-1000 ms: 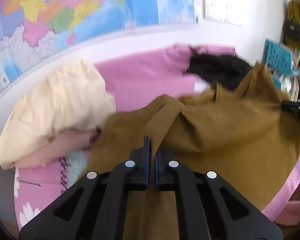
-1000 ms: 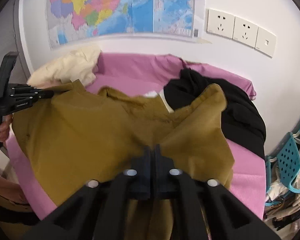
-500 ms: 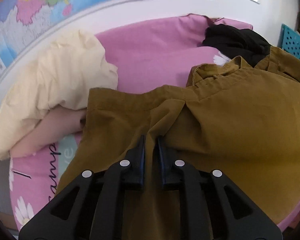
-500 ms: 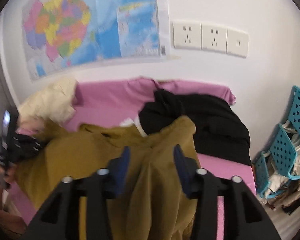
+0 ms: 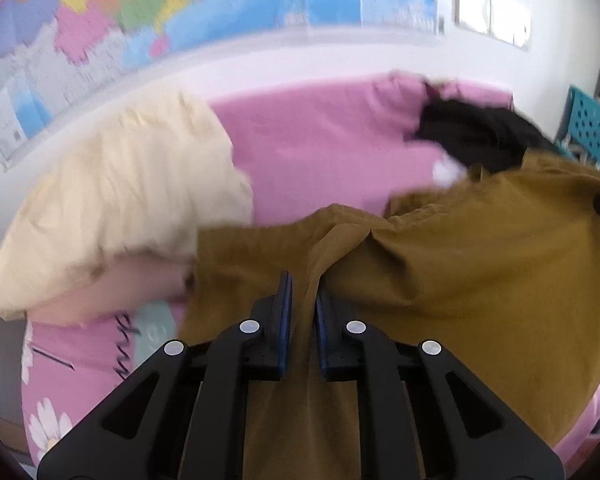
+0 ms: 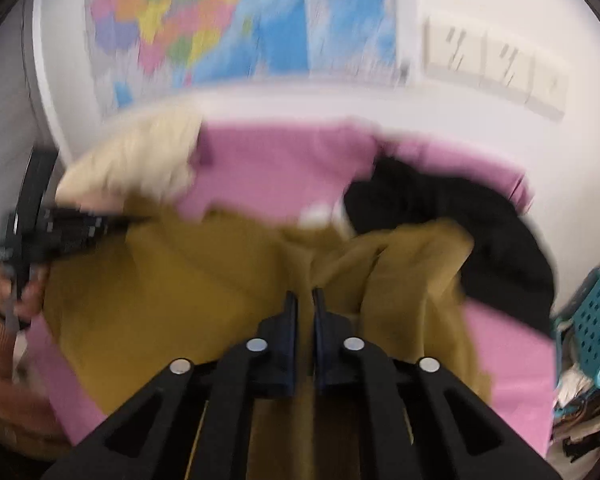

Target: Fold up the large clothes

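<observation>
Mustard-brown cotton of the large garment [image 5: 480, 272] lies spread and rumpled over the pink bedsheet [image 5: 320, 148], between a cream bundle of cloth [image 5: 120, 208] and a black heap of clothing [image 6: 452, 216], and I judge the folding barely begun, with no neat fold showing. My left gripper [image 5: 301, 312] pinches a ridge of this fabric between narrowly parted fingers, and my right gripper [image 6: 305, 320] looks clamped on another fold, though blur makes that less sure. Only the right view shows my left hand's tool from outside and the blue plastic basket [image 6: 592, 320]; only the left shows the sheet's daisy print [image 5: 48, 424].
</observation>
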